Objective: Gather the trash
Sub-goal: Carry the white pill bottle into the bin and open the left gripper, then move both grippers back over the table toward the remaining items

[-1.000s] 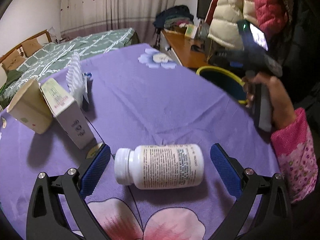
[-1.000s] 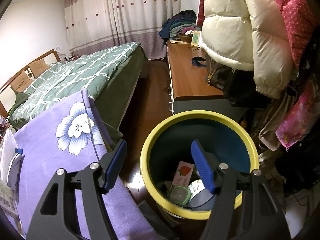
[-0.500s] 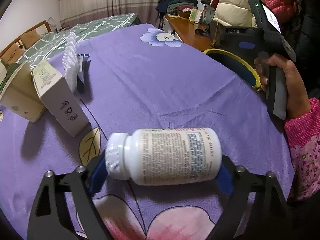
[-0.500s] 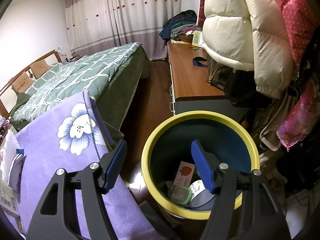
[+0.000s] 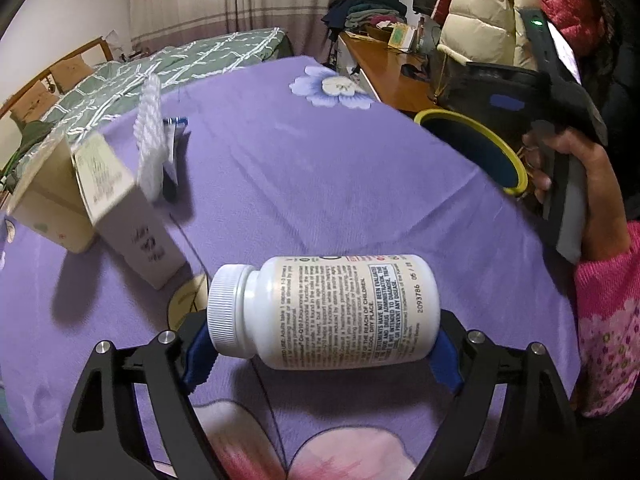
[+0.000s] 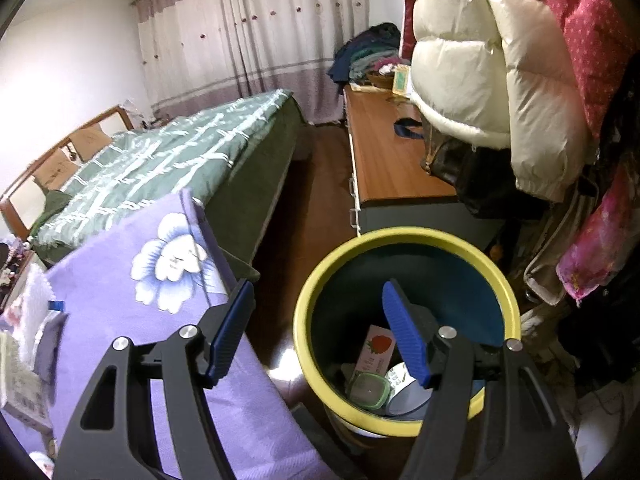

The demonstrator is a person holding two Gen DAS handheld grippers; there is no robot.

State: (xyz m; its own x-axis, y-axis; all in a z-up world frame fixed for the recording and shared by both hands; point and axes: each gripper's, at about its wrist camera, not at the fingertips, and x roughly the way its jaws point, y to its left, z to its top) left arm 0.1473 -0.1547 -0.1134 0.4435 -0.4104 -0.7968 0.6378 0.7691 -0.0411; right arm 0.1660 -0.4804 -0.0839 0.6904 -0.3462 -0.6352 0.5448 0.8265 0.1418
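Left jaws: the left gripper point(image 5: 320, 354) is clenched end to end on a white pill bottle point(image 5: 324, 312), one blue pad at the cap, the other at the base.

Bottle: it lies sideways in the grip, cap toward 9 o'clock, printed label facing the camera, and looks lifted clear of the purple tablecloth point(image 5: 320, 168).

Right jaws: the right gripper point(image 6: 316, 334) is spread wide with nothing between its pads, poised above the near rim of the trash bin point(image 6: 404, 236).

Bin: yellow-rimmed, dark inside, it stands on the floor just off the table's edge; in the left wrist view it sits at about 2 o'clock from the bottle. A strawberry carton point(image 6: 378, 348), a green-rimmed lid point(image 6: 366, 390) and other scraps already lie at the bottom.

Table: at 10 o'clock from the bottle a white box point(image 5: 128, 216) leans against a paper cup point(image 5: 44, 196); beyond them stands a white ridged packet point(image 5: 150, 128). These appear to be the trash not yet collected.

Step in hand: by the look of it, carrying the gripped bottle toward the bin.

Next move: likely a swing toward 2 o'clock, past the table edge and over the bin mouth, then a release. The right gripper hangs over that opening, so the drop would need a clear patch of rim. A bottle pinched at its ends could slip or pivot.
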